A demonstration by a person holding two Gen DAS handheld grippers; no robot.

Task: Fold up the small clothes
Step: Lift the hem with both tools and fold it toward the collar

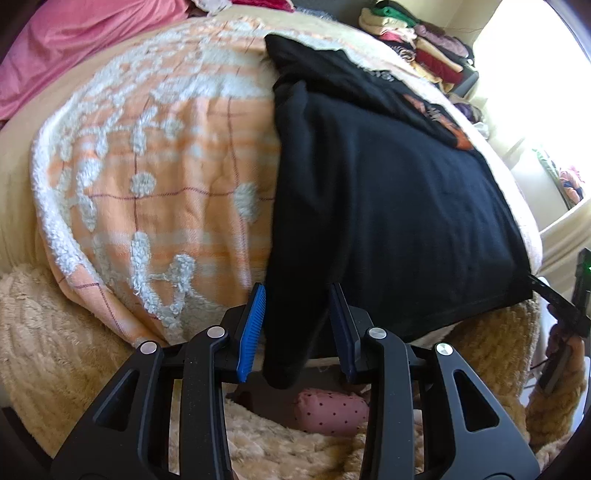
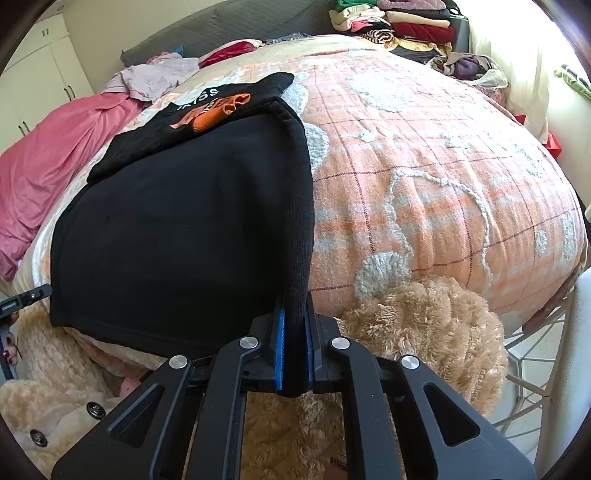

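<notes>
A black garment [image 1: 388, 206] with an orange and white print lies partly folded on the orange and white blanket [image 1: 166, 155]. Its near left corner hangs between the blue pads of my left gripper [image 1: 297, 291], whose jaws stand apart around the cloth. In the right wrist view the same black garment [image 2: 177, 229] lies to the left. My right gripper [image 2: 294, 314] is shut on its near right folded edge at the bed's front.
A beige fluffy coat [image 2: 424, 332] lies at the bed's near edge. A pink sheet [image 2: 48, 158] lies on the far left side. Stacks of folded clothes [image 2: 399, 26] stand beyond the bed. White cupboards [image 2: 40, 62] are at the left.
</notes>
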